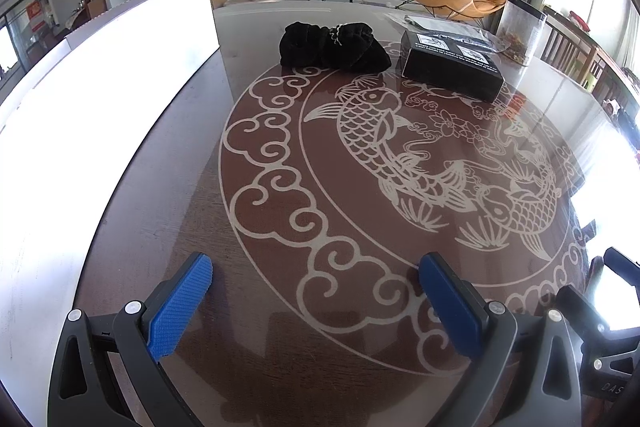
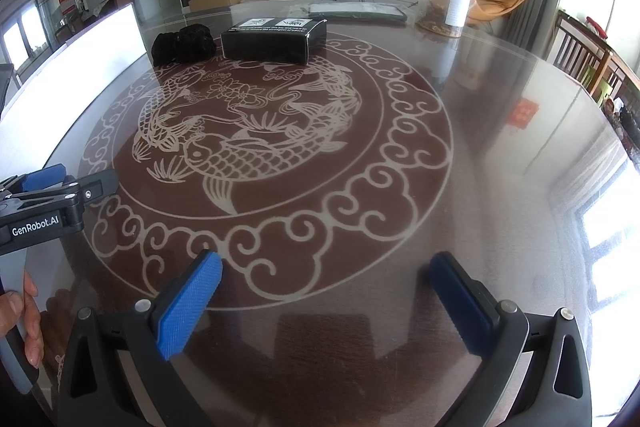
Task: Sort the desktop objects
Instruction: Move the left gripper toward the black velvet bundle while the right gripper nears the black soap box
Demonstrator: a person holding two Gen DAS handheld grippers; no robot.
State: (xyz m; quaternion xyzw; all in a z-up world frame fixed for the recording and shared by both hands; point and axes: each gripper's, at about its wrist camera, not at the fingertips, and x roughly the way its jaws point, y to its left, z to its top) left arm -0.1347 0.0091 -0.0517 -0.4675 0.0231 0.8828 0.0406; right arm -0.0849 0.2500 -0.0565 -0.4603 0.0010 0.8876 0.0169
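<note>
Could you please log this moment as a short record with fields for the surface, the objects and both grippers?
surface: round table with fish pattern
black cloth bundle: far side, beside the box
black box: far side, lying flat
clear jar: upright, behind the box
flat plastic packet: far edge
left hand-held gripper: open, empty
right hand-held gripper: open, empty

Daylight came from the windows [image 2: 600,239] at the right and made the room bright. The glossy table [image 2: 500,147] showed pale glare and reflections there. The white board [image 1: 100,131] at the left was overexposed, without detail. Both pictures were sharp in the middle, strongly curved at the edges, with dark corners.
</note>
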